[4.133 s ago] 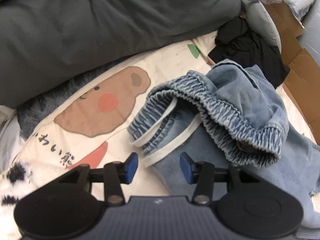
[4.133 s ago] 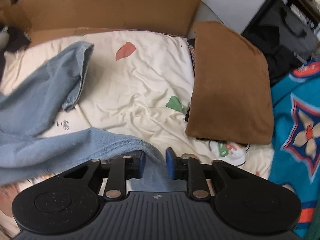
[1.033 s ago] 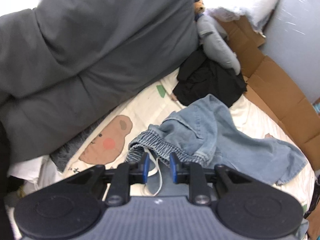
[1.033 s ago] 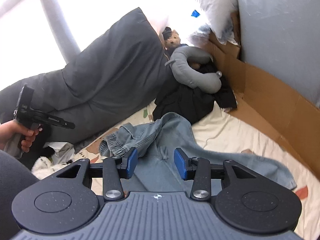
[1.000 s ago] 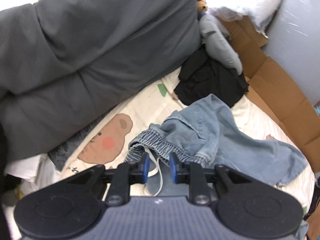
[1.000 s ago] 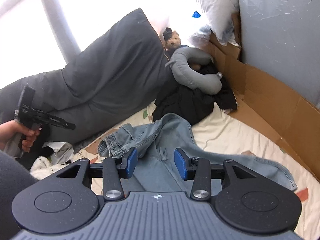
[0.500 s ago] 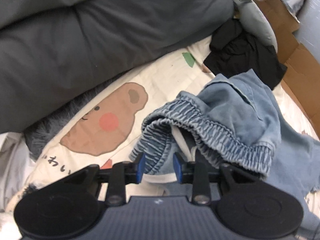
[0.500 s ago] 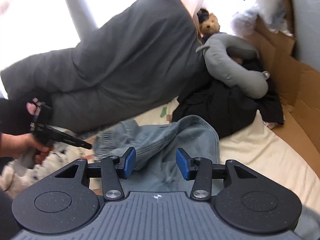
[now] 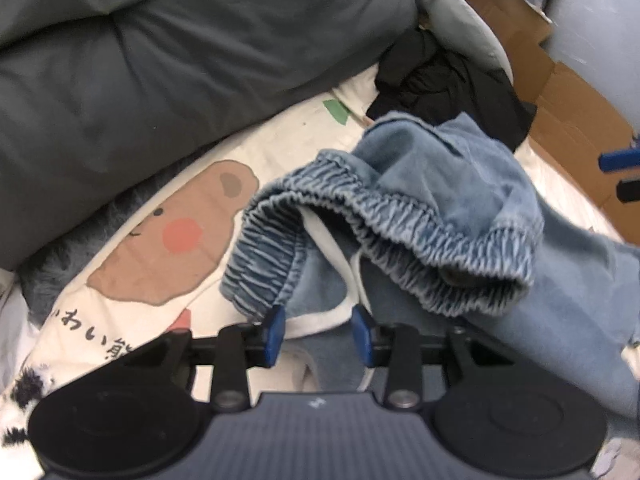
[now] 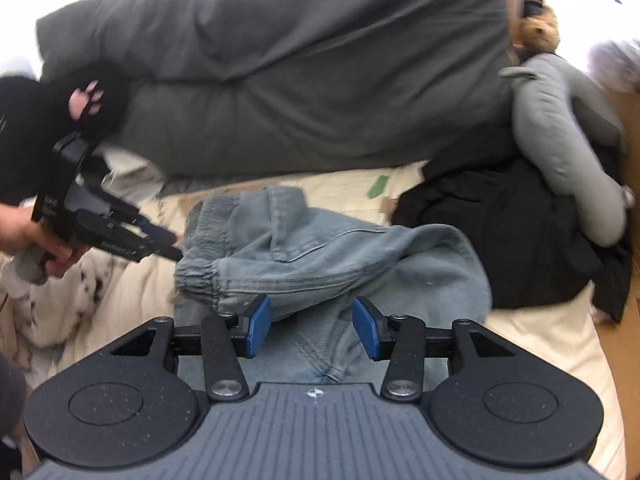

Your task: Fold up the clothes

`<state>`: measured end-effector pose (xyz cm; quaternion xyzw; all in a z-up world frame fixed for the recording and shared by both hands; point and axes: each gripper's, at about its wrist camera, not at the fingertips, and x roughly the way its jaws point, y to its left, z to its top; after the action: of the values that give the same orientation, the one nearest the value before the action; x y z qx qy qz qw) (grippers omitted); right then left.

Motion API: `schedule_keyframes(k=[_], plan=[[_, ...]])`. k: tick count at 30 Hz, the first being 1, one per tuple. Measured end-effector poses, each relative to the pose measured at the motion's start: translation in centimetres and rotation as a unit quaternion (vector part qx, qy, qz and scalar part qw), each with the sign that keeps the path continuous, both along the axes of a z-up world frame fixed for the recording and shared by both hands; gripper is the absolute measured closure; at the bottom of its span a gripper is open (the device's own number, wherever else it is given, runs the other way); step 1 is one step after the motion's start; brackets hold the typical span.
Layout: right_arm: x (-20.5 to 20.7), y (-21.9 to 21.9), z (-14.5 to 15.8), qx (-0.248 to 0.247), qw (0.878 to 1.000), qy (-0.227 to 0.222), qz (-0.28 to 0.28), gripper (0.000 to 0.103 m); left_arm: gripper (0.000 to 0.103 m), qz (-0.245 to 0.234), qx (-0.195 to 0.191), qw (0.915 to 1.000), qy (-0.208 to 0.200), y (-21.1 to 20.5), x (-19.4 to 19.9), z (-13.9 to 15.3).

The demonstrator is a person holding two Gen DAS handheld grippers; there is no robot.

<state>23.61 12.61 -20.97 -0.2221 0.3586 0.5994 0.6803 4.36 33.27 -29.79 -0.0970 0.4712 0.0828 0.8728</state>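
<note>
Light-blue denim trousers with a gathered elastic waistband [image 9: 384, 216] lie crumpled on the bed, straight ahead of both my claws, on the cream bear-print sheet [image 9: 168, 232]. My left claw [image 9: 318, 334] sits low at the near edge of the waistband; its jaws have just been opening and stand apart. The white drawcord [image 9: 344, 276] and a bit of denim hang between the blue pads, nothing pinched — looks like I've let the band go so it settles flat. My right claw [image 10: 311, 328] is also apart, jaws just widened a little, hovering over the seat of the trousers with cloth under the gap but not gripped; I'd guess it's lining up a new hold to spread the garment. In the right view my left claw shows off to the left, held in my hand [image 10: 24, 236], nose at the waistband end. Beyond the trousers: big dark-grey duvet [image 9: 168, 52]. Far right: black garment heap [image 10: 516, 236]. Folding hardly begun, I'd say; trousers still bunched.
</note>
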Motion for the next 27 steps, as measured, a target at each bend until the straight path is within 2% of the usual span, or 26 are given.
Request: schedule_keyframes(k=[3,6,8,13,15,18,20,27], plan=[[-0.3,1.1,0.2,0.0,1.0,-0.022,-0.002,0.046,0.064,-0.01,0.033,0.9994,0.002,-0.5,-0.2,-0.8],[0.1,1.4,0.0,0.027,0.999,-0.015,-0.022,0.046,0.064,-0.01,0.046,0.9988,-0.012,-0.7,-0.5,-1.2],[0.1,1.7,-0.5,0.024,0.999,-0.027,-0.011,0.046,0.064,-0.008,0.05,0.9986,-0.019,-0.7,-0.6,-1.6],[0.9,0.9,-1.5,0.029,0.999,-0.003,-0.027,0.046,0.055,-0.017,0.067,0.9973,-0.025,-1.2,-0.8,-2.4],[1.0,0.7,-1.6,0.028,0.999,-0.001,-0.029,0.046,0.055,-0.019,0.072,0.9968,-0.029,-1.3,-0.9,-2.7],[1.0,0.5,-1.7,0.026,0.999,0.001,-0.032,0.046,0.064,-0.009,0.074,0.9966,-0.035,-1.1,-0.9,-2.8],[1.0,0.6,-1.8,0.025,0.999,0.006,-0.032,0.045,0.086,-0.003,0.079,0.9962,-0.036,-0.9,-0.9,-2.9],[0.1,1.6,-2.0,0.019,1.0,0.005,-0.012,0.046,0.101,0.001,0.065,0.9967,-0.048,-0.8,-1.8,-1.4]])
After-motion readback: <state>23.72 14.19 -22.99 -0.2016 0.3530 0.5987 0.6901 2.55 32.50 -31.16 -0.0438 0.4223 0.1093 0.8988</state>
